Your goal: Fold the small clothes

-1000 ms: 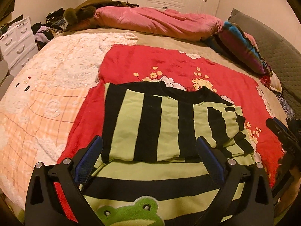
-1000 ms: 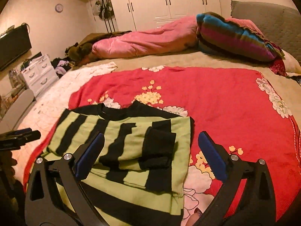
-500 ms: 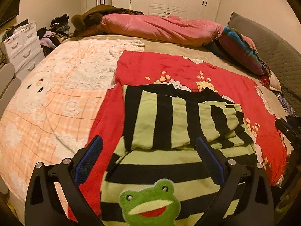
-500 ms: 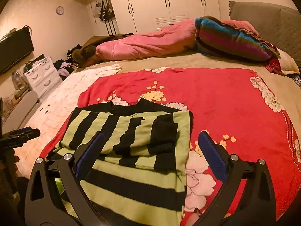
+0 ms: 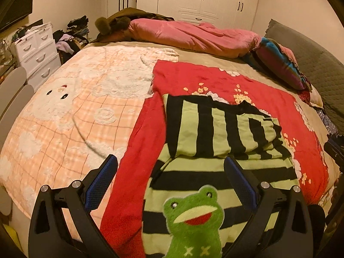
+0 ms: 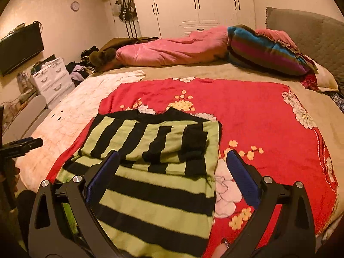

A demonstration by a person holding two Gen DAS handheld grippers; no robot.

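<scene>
One sweater point(image 5: 217, 137), striped green and black, lies flat on a red blanket point(image 5: 215, 81) on the bed point(image 6: 193, 69). Its two sleeves are folded in across the chest, so their stripes run up and down over the crosswise stripes of the body. One black cuff point(image 6: 194, 142) rests on the folded part, near the sweater's right edge in the right wrist view. One green frog patch point(image 5: 193, 217) sits on the near end of the sweater, low in the left wrist view, between the left tool's fingers.

The left tool point(image 5: 171, 185) hangs above the near end of the sweater with its two blue pads wide apart and nothing between them but air; it has hold of nothing. The right tool point(image 6: 173, 178) is likewise spread wide and empty, poised over the sweater's right edge, its left pad over the stripes and its right pad over the red blanket. Each tool shows at the edge of the other's view, well apart from the sweater.

Beside the red blanket lies one peach checked blanket point(image 5: 71, 111) with white fluffy shapes. At the far side of the bed lie one pink quilt point(image 6: 172, 49) and one rolled striped blanket point(image 6: 264, 49). One white drawer unit point(image 6: 52, 78) stands by the wall, one clock point(image 6: 75, 6) hangs above, and one dark screen point(image 6: 20, 47) is mounted at left.
</scene>
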